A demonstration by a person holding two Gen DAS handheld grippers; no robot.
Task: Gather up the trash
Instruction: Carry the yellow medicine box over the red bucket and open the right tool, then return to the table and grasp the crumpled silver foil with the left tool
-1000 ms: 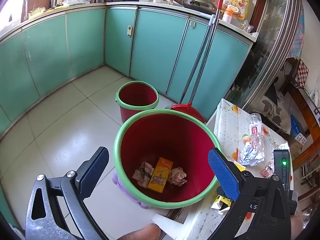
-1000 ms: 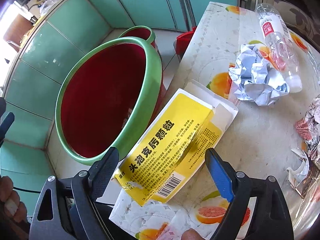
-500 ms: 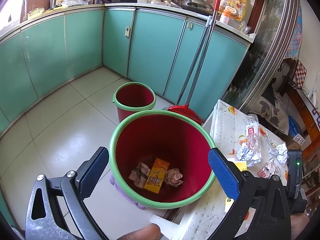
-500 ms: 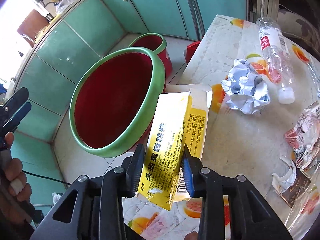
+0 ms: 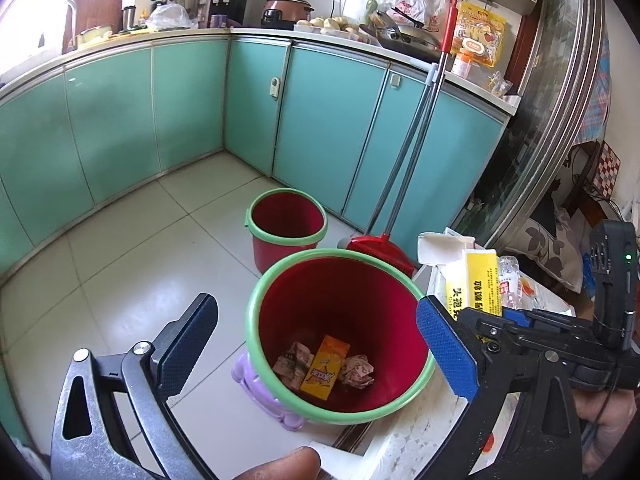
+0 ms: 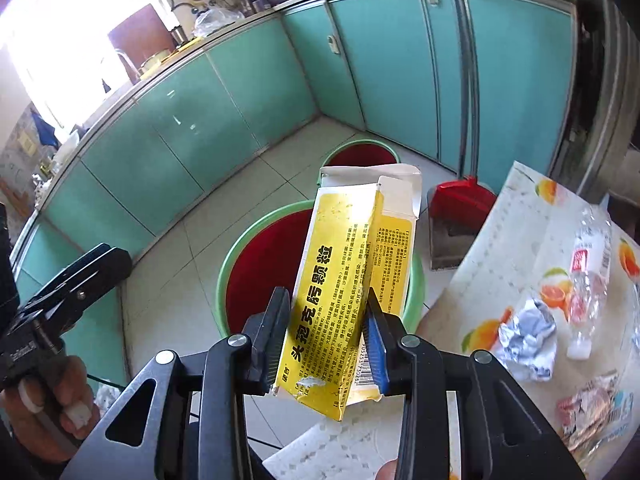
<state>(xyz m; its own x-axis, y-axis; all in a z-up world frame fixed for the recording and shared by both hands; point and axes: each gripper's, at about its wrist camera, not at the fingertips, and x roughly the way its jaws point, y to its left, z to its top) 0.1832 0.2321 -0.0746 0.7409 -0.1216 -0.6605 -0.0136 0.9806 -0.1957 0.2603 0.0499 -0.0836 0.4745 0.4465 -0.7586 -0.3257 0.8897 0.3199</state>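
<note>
My right gripper (image 6: 326, 336) is shut on a flattened yellow medicine box (image 6: 340, 272) and holds it upright in the air, over the near rim of the large red bin with a green rim (image 6: 240, 256). The box also shows in the left wrist view (image 5: 476, 284), beside the bin (image 5: 340, 340). The bin holds an orange carton (image 5: 325, 366) and crumpled wrappers. My left gripper (image 5: 316, 352) is open and empty, above the bin's near side.
A crumpled foil ball (image 6: 528, 338), a clear plastic bottle (image 6: 588, 276) and torn wrappers (image 6: 596, 404) lie on the fruit-print table (image 6: 500, 248). A smaller red bucket (image 5: 286, 224) and a red dustpan with broom (image 5: 380, 248) stand by the teal cabinets (image 5: 184, 108).
My right gripper closed on the yellow box, lifted it off the table and carried it up toward the large bin. The left gripper rose and pulled back, still open.
</note>
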